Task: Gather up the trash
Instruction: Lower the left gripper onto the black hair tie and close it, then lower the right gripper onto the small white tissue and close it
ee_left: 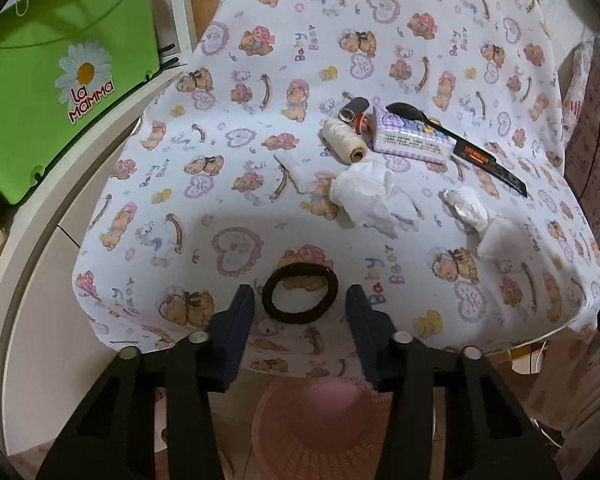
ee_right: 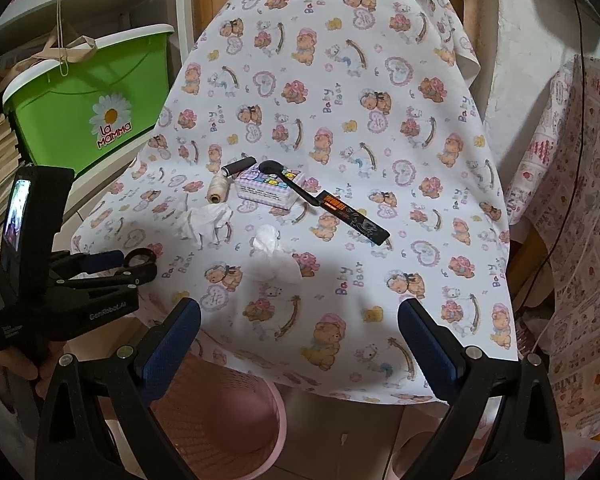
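A black hair tie (ee_left: 300,318) lies on the bear-print cloth (ee_left: 260,184) near the table's front edge. My left gripper (ee_left: 299,290) straddles it, one pad on each side with a thin gap, so it is open. The right wrist view shows that gripper (ee_right: 136,260) at the left with the hair tie (ee_right: 142,258) at its tips. Two crumpled white tissues (ee_left: 372,196) (ee_left: 476,212) lie further in. My right gripper (ee_right: 300,320) hangs wide open over the front edge, holding nothing, with one tissue (ee_right: 272,252) just ahead and the other tissue (ee_right: 206,220) to its left.
A pink mesh wastebasket (ee_right: 220,412) stands on the floor under the front edge. Mid-table lie a cream thread spool (ee_right: 216,188), a black roll (ee_right: 240,166), a tissue pack (ee_right: 270,188) and a black sheathed knife (ee_right: 352,220). A green bin (ee_right: 96,112) sits on the left shelf.
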